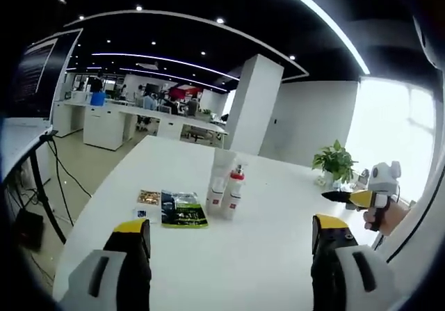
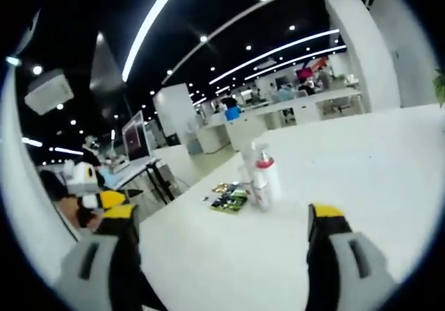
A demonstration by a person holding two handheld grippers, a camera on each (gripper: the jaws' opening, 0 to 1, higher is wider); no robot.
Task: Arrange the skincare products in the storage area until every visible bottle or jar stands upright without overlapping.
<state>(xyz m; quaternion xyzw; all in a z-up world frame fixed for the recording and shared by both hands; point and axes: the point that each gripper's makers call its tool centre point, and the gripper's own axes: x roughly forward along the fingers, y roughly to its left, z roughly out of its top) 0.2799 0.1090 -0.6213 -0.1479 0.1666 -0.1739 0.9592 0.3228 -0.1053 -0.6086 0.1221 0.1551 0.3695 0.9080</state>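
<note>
A: Left gripper view gives us the left tongs [image 1: 226, 245] spread wide with nothing between them, above the white table [image 1: 278, 186]. Two skincare bottles [image 1: 226, 189] stand upright mid-table, close together, beside a green packet [image 1: 182, 210] lying flat.

B: We see the right tongs [image 2: 222, 238] likewise spread and bare, well short of the bottles. We judge this the approach step; next we must close in and check whether the pair overlap.
</note>
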